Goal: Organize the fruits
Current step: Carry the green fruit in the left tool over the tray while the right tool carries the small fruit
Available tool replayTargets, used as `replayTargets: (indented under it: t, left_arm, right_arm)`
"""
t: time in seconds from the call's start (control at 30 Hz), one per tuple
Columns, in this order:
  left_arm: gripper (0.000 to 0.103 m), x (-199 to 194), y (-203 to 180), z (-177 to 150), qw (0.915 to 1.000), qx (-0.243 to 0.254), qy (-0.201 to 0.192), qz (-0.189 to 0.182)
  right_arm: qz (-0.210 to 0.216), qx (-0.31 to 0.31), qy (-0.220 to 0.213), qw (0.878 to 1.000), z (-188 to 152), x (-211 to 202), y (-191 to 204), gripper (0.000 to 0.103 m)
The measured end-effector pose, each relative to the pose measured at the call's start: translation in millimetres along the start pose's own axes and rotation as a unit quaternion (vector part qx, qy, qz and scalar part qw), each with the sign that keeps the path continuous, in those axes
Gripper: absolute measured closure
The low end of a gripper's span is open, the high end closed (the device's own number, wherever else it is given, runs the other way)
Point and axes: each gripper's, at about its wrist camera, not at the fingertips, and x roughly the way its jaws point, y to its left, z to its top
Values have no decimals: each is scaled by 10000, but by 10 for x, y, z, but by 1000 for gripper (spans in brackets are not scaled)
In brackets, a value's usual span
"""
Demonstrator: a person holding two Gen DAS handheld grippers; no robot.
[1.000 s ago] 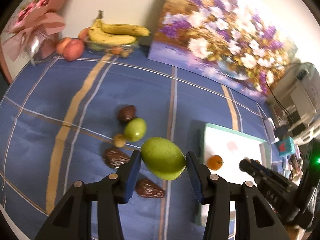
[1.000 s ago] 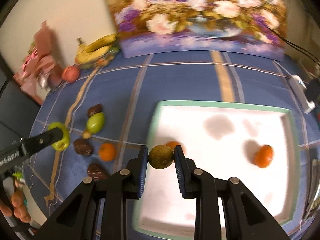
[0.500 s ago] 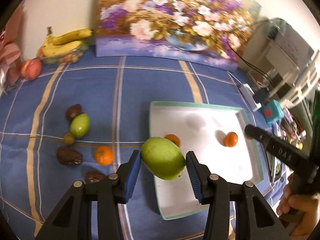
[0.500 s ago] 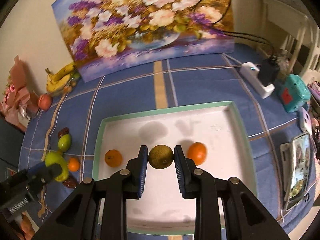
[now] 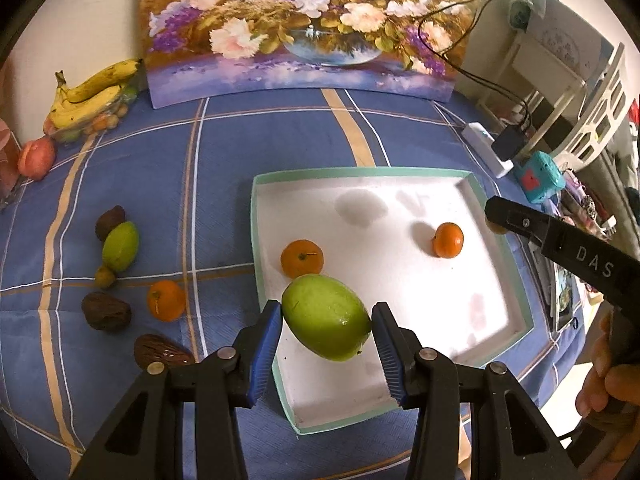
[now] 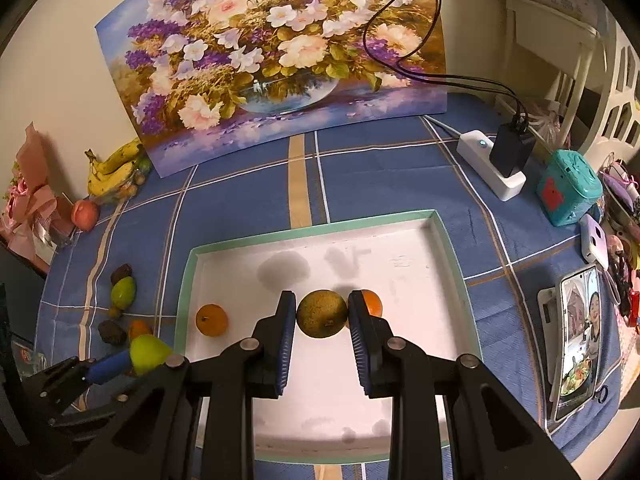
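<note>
My left gripper point(image 5: 326, 330) is shut on a large green mango point(image 5: 326, 316) and holds it above the near left corner of the white tray point(image 5: 490, 216). My right gripper point(image 6: 322, 314) is shut on a round brownish-green fruit point(image 6: 322, 313) above the middle of the tray point(image 6: 452, 252). Two oranges lie in the tray point(image 5: 302, 258) point(image 5: 448, 240). On the cloth to the left lie a small green mango point(image 5: 120, 246), an orange point(image 5: 166, 300), a small yellow-green fruit point(image 5: 105, 277) and three dark brown fruits point(image 5: 106, 311).
A flower painting point(image 6: 288, 60) leans on the back wall. Bananas point(image 5: 94, 96) and a peach point(image 5: 36, 156) sit at the back left. A power strip with charger point(image 6: 500, 160), a teal box point(image 6: 568, 188) and a phone point(image 6: 578, 336) lie right of the tray.
Both grippers swung right over the tray with their fruits still held. The left gripper's mango went from above the loose fruits to above the tray's near left corner.
</note>
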Motion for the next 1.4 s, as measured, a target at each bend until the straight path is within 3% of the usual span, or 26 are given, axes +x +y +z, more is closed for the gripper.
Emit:
replayTargets:
  t: [0.5,0.9,1.13,1.4]
  left_arm:
    - [54,288,-71,-87,9990,88,421,110]
    - [54,617,-83,-203,9953,180,904,279]
    - [54,646,-115,-208,9955,204,881,285]
    - [53,649,-100,-194,9956,143,892,250]
  right_arm:
    - [0,-144,338,9993,-62,208,60,75]
    - [-116,-291,1186,9924,-283,740,84,75]
    - [-183,-289,1507,9880,-396,948,38,75]
    - [-242,-365,1543,9871,-394,972,43,75]
